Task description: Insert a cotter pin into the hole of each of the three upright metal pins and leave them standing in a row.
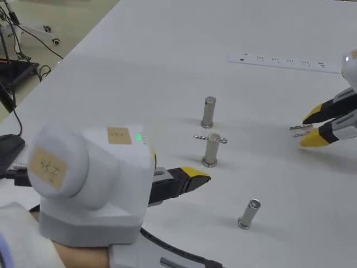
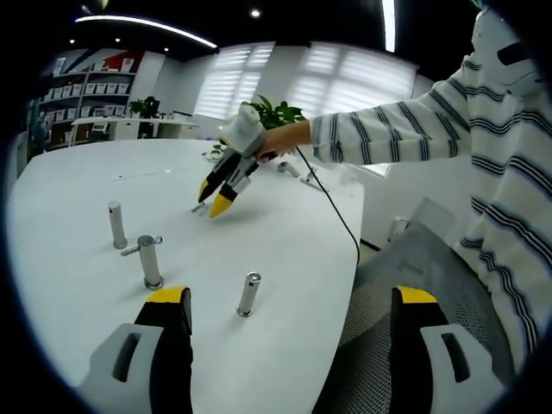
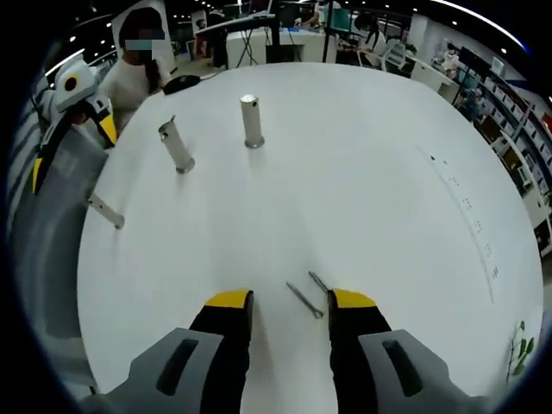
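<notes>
Three metal pins stand on the white table (image 1: 167,72): the far pin (image 1: 208,111), the middle pin (image 1: 212,148) and the near pin (image 1: 249,213). A cotter pin (image 1: 210,138) sits crosswise through the middle pin's hole. The far and near pins' holes hold nothing. My left gripper (image 1: 189,178) hovers open left of the row, short of the near pin (image 2: 248,293). My right gripper (image 1: 308,128) stands open at the right, low over the table. Two loose cotter pins (image 3: 306,297) lie on the table between its fingers.
A flat white strip with small marks (image 1: 284,61) lies at the back right of the table. A person's striped sleeve (image 2: 405,121) reaches over the table's edge. Cables and a stand's wheeled base (image 1: 33,33) sit on the floor at the left.
</notes>
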`<action>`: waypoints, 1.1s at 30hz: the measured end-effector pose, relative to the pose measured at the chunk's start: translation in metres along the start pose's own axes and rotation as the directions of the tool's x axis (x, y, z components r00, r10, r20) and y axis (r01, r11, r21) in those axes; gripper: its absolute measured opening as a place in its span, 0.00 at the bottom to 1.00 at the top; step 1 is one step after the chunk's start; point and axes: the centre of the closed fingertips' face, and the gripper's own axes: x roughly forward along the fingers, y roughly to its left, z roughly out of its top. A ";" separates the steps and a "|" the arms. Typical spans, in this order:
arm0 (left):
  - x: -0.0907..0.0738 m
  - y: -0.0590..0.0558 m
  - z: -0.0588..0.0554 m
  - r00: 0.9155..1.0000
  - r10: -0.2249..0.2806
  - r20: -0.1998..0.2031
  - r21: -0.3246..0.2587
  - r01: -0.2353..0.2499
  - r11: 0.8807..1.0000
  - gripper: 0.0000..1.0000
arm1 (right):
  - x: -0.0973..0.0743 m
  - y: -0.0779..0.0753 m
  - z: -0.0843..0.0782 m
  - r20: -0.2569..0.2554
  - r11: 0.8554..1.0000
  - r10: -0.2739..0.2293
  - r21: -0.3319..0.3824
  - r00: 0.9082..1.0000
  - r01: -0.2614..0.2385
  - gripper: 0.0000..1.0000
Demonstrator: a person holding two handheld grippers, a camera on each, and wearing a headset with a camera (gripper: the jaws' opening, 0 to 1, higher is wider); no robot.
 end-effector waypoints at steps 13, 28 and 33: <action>-0.003 0.006 -0.003 1.000 0.030 0.004 -0.039 -0.030 0.999 0.94 | 0.005 -0.003 -0.013 -0.137 0.995 0.016 -0.099 0.990 -0.030 0.25; -0.006 0.009 -0.006 0.998 0.061 0.008 -0.052 -0.060 0.997 0.88 | 0.004 0.001 -0.018 -0.287 0.993 0.030 -0.098 0.957 -0.060 0.16; -0.007 0.006 -0.005 0.998 0.058 0.005 -0.040 -0.058 0.998 0.91 | 0.004 0.000 -0.021 -0.337 0.983 0.026 -0.161 0.941 -0.085 0.11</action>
